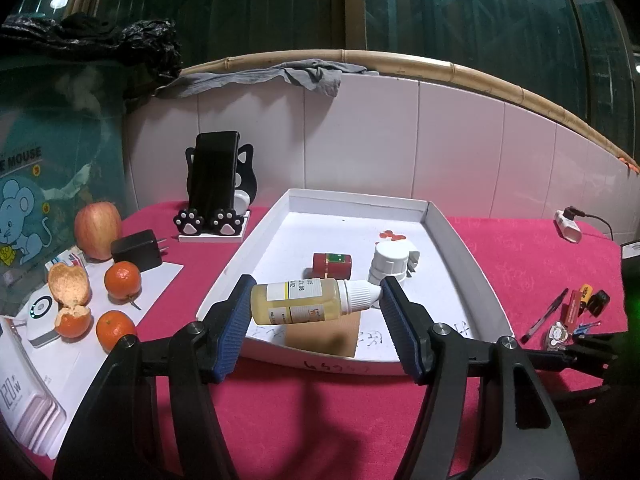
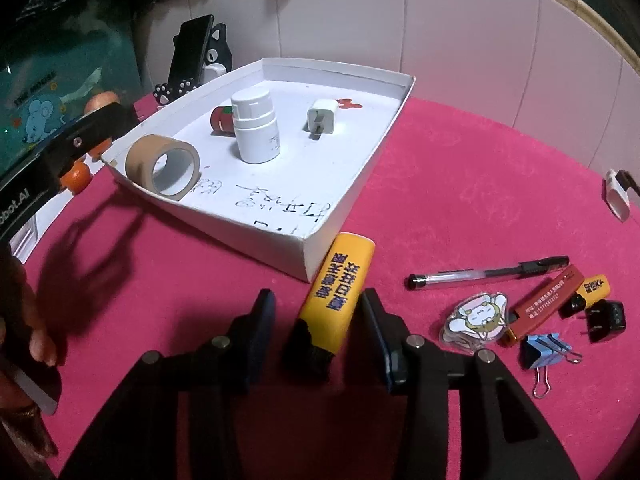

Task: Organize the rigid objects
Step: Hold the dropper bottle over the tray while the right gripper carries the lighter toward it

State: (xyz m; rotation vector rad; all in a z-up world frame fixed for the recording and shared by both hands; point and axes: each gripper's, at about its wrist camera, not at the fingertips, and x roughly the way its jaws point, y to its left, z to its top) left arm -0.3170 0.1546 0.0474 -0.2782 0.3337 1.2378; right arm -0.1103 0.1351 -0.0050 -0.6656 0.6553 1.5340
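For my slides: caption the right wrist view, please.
Right tool open around a yellow lighter beside the white tray.

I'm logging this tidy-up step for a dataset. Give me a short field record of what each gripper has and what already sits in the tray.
left gripper: shut on small yellow dropper bottle, held sideways above the tray's near edge
right gripper: open, yellow lighter between the jaws, on the pink cloth
white cardboard tray: brown tape roll, white pill bottle, red tin, white charger plug
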